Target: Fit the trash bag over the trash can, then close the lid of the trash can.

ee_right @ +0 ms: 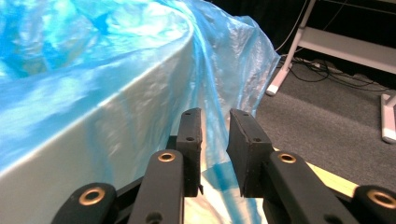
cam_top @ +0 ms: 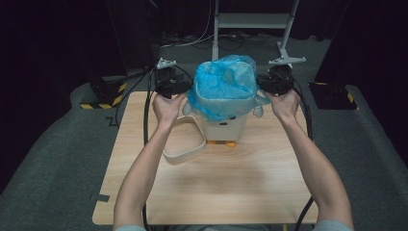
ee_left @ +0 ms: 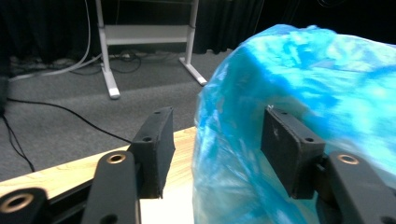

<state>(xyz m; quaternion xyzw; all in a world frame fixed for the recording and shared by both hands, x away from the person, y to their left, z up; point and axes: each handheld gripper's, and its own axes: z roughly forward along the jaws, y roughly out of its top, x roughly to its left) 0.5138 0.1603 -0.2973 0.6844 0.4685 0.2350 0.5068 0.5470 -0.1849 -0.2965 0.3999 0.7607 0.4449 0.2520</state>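
Note:
A small white bin [cam_top: 226, 124] with orange feet stands at the far middle of the wooden table [cam_top: 216, 187]. A blue plastic bag [cam_top: 223, 84] lines it and is draped over its rim. My left gripper [cam_top: 180, 87] is at the bin's left rim. Its jaws are open [ee_left: 217, 126], with the bag's edge [ee_left: 243, 140] bulging between them and no pad pressing on it. My right gripper [cam_top: 267, 84] is at the bin's right rim. Its jaws [ee_right: 215, 121] stand a narrow gap apart beside the hanging bag film [ee_right: 233, 60], with nothing clamped.
A white ring-shaped frame [cam_top: 185, 142] lies flat on the table, left of the bin. Beyond the table's far edge is grey carpet with cables, a white metal stand [cam_top: 250, 21], and yellow-and-black striped bases [cam_top: 108, 98] at both sides.

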